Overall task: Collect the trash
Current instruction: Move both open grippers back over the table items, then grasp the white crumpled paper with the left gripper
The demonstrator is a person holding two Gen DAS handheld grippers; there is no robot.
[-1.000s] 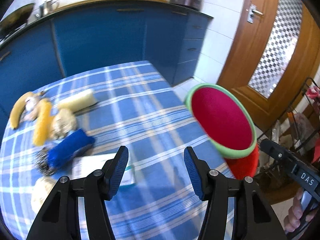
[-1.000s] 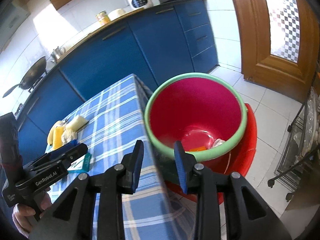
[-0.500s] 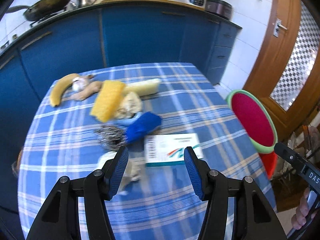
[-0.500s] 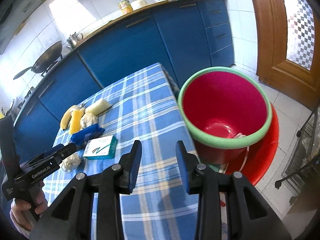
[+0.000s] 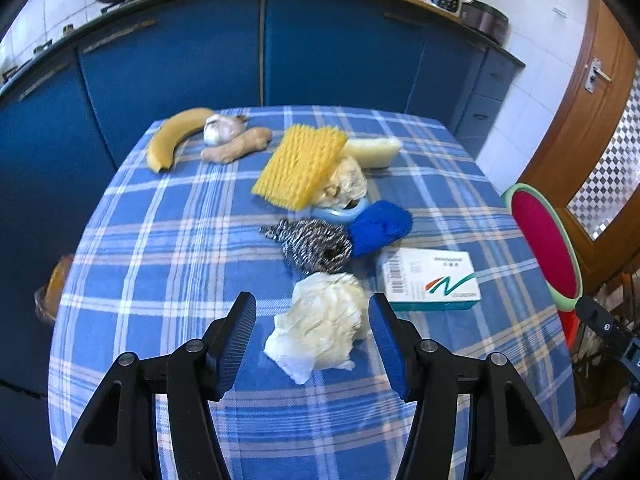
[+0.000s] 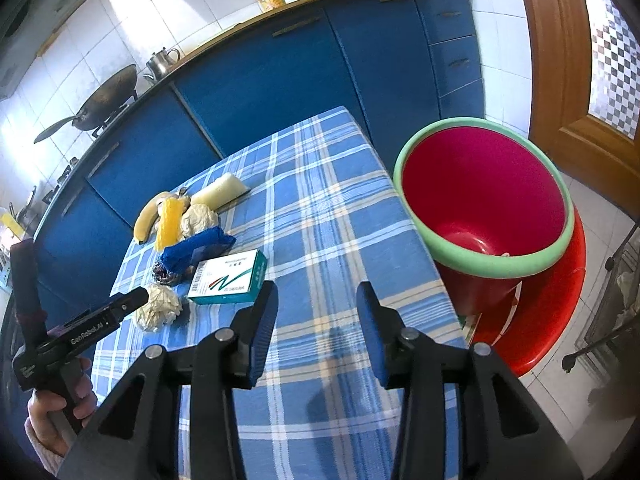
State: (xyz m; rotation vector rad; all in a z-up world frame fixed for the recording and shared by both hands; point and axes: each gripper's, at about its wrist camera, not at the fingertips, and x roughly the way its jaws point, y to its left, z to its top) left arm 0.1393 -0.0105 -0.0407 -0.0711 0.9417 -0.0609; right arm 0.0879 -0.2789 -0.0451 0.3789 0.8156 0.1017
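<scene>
A crumpled white paper wad (image 5: pixel 320 322) lies on the blue checked tablecloth (image 5: pixel 160 240), between the tips of my open left gripper (image 5: pixel 312 340); it also shows in the right wrist view (image 6: pixel 158 307). A white and green medicine box (image 5: pixel 430 280) lies just right of it, also in the right wrist view (image 6: pixel 228 278). A second crumpled wad (image 5: pixel 344 184) lies further back. The red bin with a green rim (image 6: pixel 480 200) stands off the table's right edge. My right gripper (image 6: pixel 316 332) is open and empty above the table's near right part.
A steel scourer (image 5: pixel 316 244), blue cloth (image 5: pixel 380 228), yellow sponge (image 5: pixel 300 164), white block (image 5: pixel 374 152), ginger (image 5: pixel 236 146), garlic (image 5: pixel 220 128) and banana (image 5: pixel 172 136) lie on the table. Blue cabinets (image 5: pixel 280 52) stand behind. A red basin (image 6: pixel 536 320) sits under the bin.
My left gripper has swung left from the bin over to the table and come down around the paper wad. My right gripper has pulled back from the bin.
</scene>
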